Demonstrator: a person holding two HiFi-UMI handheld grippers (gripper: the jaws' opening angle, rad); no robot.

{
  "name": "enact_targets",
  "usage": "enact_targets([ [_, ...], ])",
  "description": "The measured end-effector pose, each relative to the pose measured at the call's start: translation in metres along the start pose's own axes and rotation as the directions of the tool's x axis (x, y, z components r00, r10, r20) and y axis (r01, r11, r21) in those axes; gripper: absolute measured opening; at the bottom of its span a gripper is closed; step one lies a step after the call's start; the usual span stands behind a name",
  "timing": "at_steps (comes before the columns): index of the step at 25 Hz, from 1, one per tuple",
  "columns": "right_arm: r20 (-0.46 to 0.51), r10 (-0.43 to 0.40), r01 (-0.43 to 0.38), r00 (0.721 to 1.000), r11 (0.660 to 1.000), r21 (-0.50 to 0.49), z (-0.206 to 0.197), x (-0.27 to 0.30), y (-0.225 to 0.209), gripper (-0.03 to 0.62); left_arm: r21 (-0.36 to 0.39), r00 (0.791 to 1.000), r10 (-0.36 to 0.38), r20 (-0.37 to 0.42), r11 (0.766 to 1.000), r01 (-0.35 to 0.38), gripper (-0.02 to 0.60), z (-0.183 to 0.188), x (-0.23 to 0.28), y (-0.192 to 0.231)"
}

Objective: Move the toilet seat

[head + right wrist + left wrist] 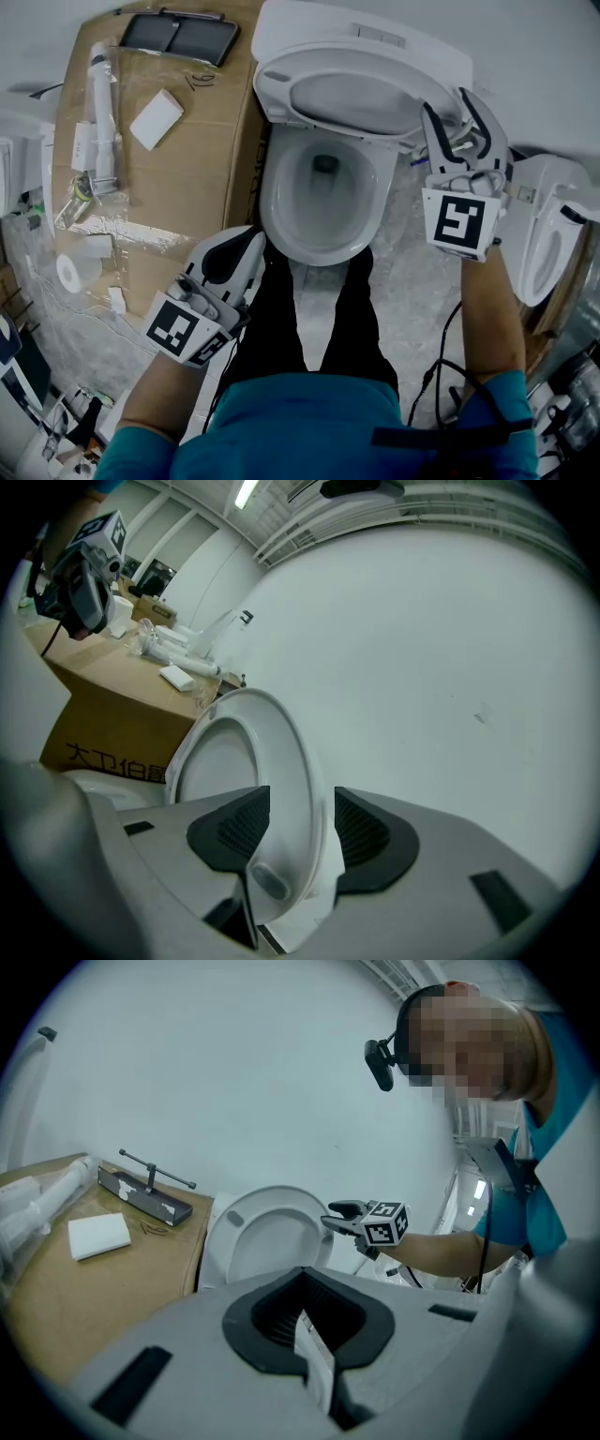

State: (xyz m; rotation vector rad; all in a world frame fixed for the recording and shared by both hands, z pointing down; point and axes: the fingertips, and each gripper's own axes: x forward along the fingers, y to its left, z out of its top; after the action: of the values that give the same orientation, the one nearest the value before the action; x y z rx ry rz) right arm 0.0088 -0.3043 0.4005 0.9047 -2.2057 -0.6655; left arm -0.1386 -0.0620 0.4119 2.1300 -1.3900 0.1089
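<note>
Standing raised above the open toilet bowl (274, 211), the toilet seat (281, 89) is clamped at its right edge by the right gripper (445, 101), seemingly for swinging; the left gripper (251, 246), jaws together and empty, is kept clear.

The toilet seat (347, 94) stands tilted up over the open bowl (277, 211), and the right gripper (446, 105) has its jaws spread around the seat's right edge. The left gripper (246, 246) hangs beside the bowl's front (touching it or not, I can't tell). A cardboard box (192, 187) on the left bears a white block (156, 119).
</note>
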Motion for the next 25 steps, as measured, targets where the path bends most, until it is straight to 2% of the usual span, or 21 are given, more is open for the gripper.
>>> enact_targets([
  [14,0.023,0.041,-0.041,0.999,0.998,0.039,0.036,-0.087,-0.016,0.213,0.091,0.997,-0.061,0.039,0.994,0.057,-0.008,0.059,-0.023,-0.055],
  [20,0.049,0.095,-0.103,0.994,0.974,0.200,0.062,-0.138,-0.033,0.213,0.101,0.995,-0.092,0.044,0.991,0.088,-0.008,0.086,-0.045,-0.101],
  [23,0.075,0.150,-0.166,0.986,0.944,0.286,0.075,-0.168,-0.039,0.205,0.115,0.994,-0.091,0.062,0.990,0.084,-0.008,0.108,-0.062,-0.124],
  [25,0.106,0.184,-0.210,0.977,0.913,0.351,0.088,-0.188,-0.045,0.173,0.127,0.993,-0.087,0.083,0.989,0.076,-0.008,0.125,-0.072,-0.135],
])
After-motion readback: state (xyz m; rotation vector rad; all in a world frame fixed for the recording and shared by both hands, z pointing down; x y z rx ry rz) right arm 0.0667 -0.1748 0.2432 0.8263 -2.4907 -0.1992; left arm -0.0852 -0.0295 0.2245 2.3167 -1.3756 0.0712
